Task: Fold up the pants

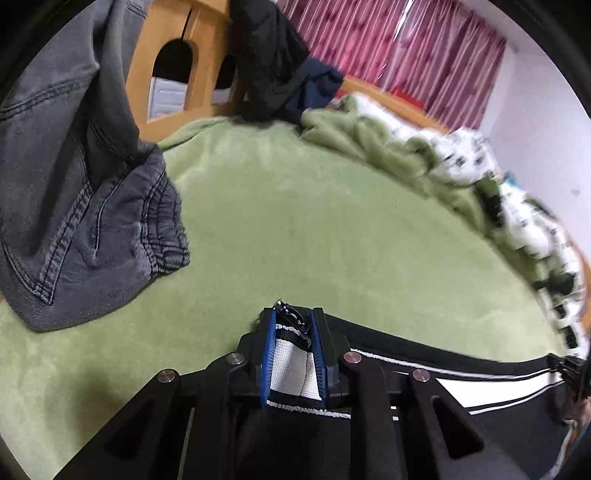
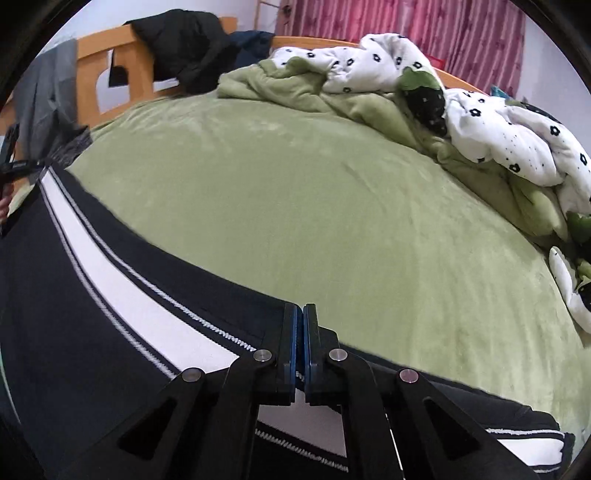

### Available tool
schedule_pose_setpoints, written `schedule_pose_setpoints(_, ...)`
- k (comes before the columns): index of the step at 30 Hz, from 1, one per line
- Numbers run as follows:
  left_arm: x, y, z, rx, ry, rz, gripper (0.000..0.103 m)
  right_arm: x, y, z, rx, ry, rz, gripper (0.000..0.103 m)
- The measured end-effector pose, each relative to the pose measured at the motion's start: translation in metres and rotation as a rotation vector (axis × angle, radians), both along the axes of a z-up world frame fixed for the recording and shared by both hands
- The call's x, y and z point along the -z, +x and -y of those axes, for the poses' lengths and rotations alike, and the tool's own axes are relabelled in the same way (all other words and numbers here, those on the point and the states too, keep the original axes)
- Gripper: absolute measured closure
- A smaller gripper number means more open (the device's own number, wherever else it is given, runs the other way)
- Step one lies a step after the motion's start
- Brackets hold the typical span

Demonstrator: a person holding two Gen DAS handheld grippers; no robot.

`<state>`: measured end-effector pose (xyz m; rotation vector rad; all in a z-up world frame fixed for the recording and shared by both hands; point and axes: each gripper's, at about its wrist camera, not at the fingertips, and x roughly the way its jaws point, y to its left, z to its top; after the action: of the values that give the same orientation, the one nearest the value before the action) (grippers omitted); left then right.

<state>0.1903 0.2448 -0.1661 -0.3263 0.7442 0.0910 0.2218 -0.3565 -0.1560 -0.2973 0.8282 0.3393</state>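
Note:
The pants (image 2: 74, 295) are black with a white side stripe edged in thin white lines. They stretch taut between my two grippers above the green bed cover (image 2: 295, 184). My left gripper (image 1: 293, 317) is shut on a bunched end of the pants (image 1: 293, 365), with white ribbed fabric between its blue pads. My right gripper (image 2: 300, 314) is shut on the pants' edge along the stripe. The left gripper (image 2: 14, 166) shows small at the left edge of the right wrist view. The pants (image 1: 480, 373) run off to the right in the left wrist view.
Grey jeans (image 1: 74, 203) lie on the bed's left side against the wooden headboard (image 1: 199, 55). Dark clothes (image 1: 273, 62) are piled at the headboard. A rumpled green blanket and white flowered duvet (image 2: 498, 110) lie along the far side. Pink curtains (image 2: 406, 22) hang behind.

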Motion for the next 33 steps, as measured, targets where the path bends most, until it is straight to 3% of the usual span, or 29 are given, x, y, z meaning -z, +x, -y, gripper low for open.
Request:
schedule_pose_setpoints(4,0.016,0.014,0.01,-0.018,0.081,-0.069,0.085,0.037,0.012,-0.012,0.022,-0.08,-0.031,0.1)
schedule_pose_setpoints(8,0.007,0.01,0.02,-0.017,0.171,-0.075,0.08,0.02,0.01,0.004,0.089,-0.011,-0.016,0.09)
schedule_pose_setpoints(10,-0.004,0.004,0.028,-0.028,0.238,-0.065,0.068,0.003,0.0,0.02,0.141,-0.007,0.023,0.083)
schedule_pose_setpoints(12,-0.017,-0.007,0.039,-0.007,0.301,-0.012,0.047,-0.014,-0.011,0.043,0.219,-0.007,0.099,0.056)
schedule_pose_setpoints(14,-0.025,-0.012,0.048,0.02,0.317,0.033,0.043,-0.024,-0.022,0.073,0.321,-0.038,0.143,0.049)
schedule_pose_setpoints(16,-0.027,-0.008,0.056,0.082,0.256,0.042,0.042,-0.02,-0.022,0.096,0.383,-0.069,0.123,0.05)
schedule_pose_setpoints(18,-0.018,0.004,0.065,0.118,0.201,0.014,0.04,0.004,-0.005,0.124,0.476,-0.128,0.026,0.05)
schedule_pose_setpoints(20,0.001,0.021,0.074,0.107,0.244,-0.057,0.04,0.021,0.006,0.137,0.497,-0.115,-0.024,0.048)
schedule_pose_setpoints(22,0.023,0.037,0.074,0.083,0.307,-0.139,0.041,0.022,0.011,0.14,0.504,-0.088,0.009,0.047)
schedule_pose_setpoints(24,0.025,0.038,0.071,0.082,0.291,-0.104,0.041,0.023,0.015,0.141,0.517,-0.076,0.013,0.045)
schedule_pose_setpoints(29,0.017,0.039,0.076,0.073,0.339,-0.13,0.041,0.019,0.026,0.146,0.571,-0.081,0.013,0.045)
schedule_pose_setpoints(33,-0.008,0.008,0.08,0.079,0.341,-0.097,0.041,-0.004,0.005,0.155,0.643,0.012,0.045,0.045)
